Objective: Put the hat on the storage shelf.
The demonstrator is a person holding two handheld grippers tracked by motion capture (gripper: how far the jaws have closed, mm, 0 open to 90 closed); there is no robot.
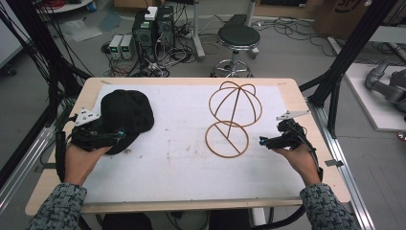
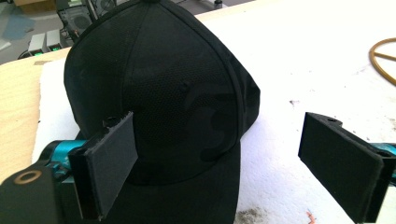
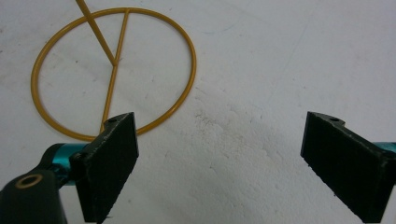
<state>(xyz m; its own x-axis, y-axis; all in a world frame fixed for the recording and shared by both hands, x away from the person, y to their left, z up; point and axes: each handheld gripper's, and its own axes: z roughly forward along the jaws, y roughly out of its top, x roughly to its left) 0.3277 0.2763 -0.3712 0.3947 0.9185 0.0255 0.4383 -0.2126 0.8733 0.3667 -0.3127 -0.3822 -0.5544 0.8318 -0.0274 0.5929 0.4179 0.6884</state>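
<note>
Two things wait: the black cloth cap (image 1: 125, 116) lies at the left, not yet on the gold wire hat stand (image 1: 233, 117). The left gripper (image 2: 224, 154) and the right gripper (image 3: 219, 163) gape wide, holding nothing.

The high view is evenly and rather dimly lit, with soft light from above; the white mat (image 1: 182, 143) is the brightest area and shadows under the black cap (image 1: 125, 117) and the wire stand (image 1: 233, 120) are faint. Straight frame bars bow at the edges, a wide-lens warp. In the left gripper view the mat (image 2: 327, 46) glares nearly blown out at upper right, while the cap (image 2: 177, 93) stays dark with little detail. The right gripper view is softly lit, and the near jaws are slightly blurred.
</note>
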